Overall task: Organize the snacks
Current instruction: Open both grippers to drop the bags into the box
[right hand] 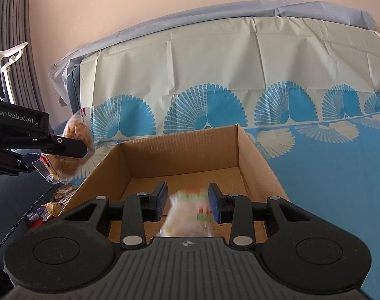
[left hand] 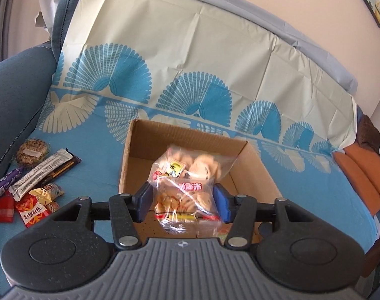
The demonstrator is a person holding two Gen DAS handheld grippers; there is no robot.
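My left gripper was clamped, as far as I could judge, on a clear bag of cookies. Both blue pads lay against its sides and the bag filled the gap between them. Most of the bag stuck out past my fingertips, with its lower end hanging below them. From my right wrist camera the same bag hung in the air just outside the left wall of the cardboard box, above the level of its rim. From my left wrist camera the open box lay directly ahead and below the bag, and the part of its floor in view was bare.

My right gripper hung over the near edge of the box, pointing into it. Its jaws stood partly apart with a pale packet bearing red and green marks between them. That packet was badly blurred, so I could not tell whether the pads were gripping it or only flanking it. It looked close to the right pad, with a thin gap at the left one.

Beyond the box, to its left, the other snacks lay loose on the blue cloth: a round cake in a clear wrapper, a long silver stick packet, a purple bar and a red packet, all near one another and well apart from the box. The cloth, blue with cream fan shapes, ran up over the sofa back. A blue sofa arm stood at the far left and an orange cushion at the far right.
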